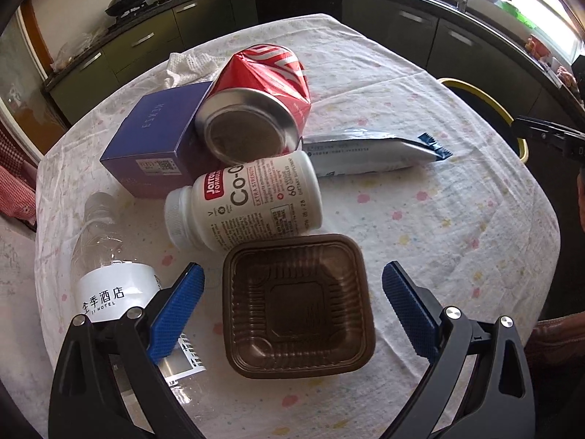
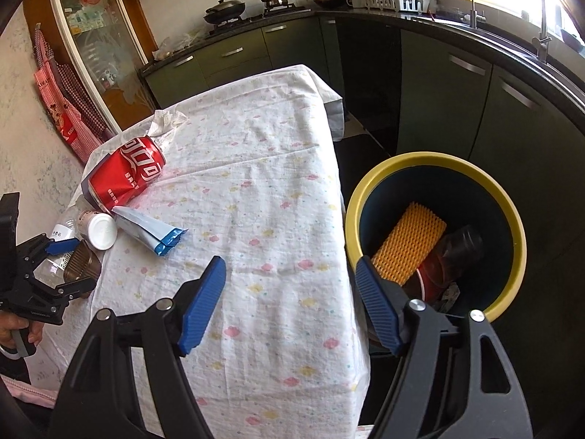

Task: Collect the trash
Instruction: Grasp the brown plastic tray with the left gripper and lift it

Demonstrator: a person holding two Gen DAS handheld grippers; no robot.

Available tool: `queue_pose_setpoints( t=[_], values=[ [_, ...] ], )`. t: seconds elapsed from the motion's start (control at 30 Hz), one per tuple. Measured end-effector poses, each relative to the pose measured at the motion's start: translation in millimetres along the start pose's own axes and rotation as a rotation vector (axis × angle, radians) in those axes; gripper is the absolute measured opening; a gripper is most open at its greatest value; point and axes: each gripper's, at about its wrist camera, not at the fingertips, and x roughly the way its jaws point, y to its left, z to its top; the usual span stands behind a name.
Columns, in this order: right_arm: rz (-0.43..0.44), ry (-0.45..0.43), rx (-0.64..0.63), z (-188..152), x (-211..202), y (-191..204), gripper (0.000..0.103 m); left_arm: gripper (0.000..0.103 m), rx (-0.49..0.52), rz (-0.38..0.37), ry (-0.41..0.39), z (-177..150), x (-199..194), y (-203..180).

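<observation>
My left gripper point(image 1: 292, 285) is open, its blue fingers either side of a brown plastic tray point(image 1: 298, 305) on the table. Beyond it lie a white supplement bottle point(image 1: 245, 203), a crushed red can point(image 1: 256, 109), a blue box point(image 1: 161, 139), a silver-blue wrapper point(image 1: 369, 153) and a clear water bottle point(image 1: 109, 278). My right gripper point(image 2: 290, 274) is open and empty over the table's right edge, beside a yellow-rimmed bin point(image 2: 435, 234) holding a yellow foam net point(image 2: 409, 245) and other trash. The left gripper point(image 2: 60, 267) shows at the left in the right wrist view.
A crumpled tissue point(image 1: 186, 67) lies at the table's far side. The table wears a white spotted cloth point(image 2: 256, 183). Dark kitchen cabinets point(image 2: 438, 84) stand behind the bin, with a stove and wok point(image 2: 225, 9) at the back.
</observation>
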Motion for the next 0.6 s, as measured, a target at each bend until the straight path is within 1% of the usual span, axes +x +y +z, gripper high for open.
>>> queue_pose_setpoints(
  t=[0.13,0.27,0.4,0.47,0.53,0.6],
  values=[
    [0.002,0.005,0.009,-1.5,1.7,-1.3,0.07,0.098,0.025,0.002,0.021,1.4,4.6,-0.2],
    [0.002,0.004,0.009,-1.7,1.8,-2.0,0.07,0.098,0.054,0.005,0.039,2.8,8.6,-8.5],
    [0.004,0.001,0.012,-2.7,1.6,-2.5,0.07,0.098,0.048,-0.041,0.041,1.8,6.4,-19.5],
    [0.005,0.0,0.014,-3.2,1.4,-2.6,0.07,0.09,0.036,-0.039,0.048,1.5,9.2,-19.0],
    [0.004,0.001,0.014,-2.8,1.0,-3.1,0.07,0.084,0.002,-0.063,0.054,1.2,11.4,-13.7],
    [0.005,0.001,0.019,-3.6,1.0,-3.7,0.07,0.078,-0.005,-0.053,0.05,1.5,9.7,-11.2]
  ],
)
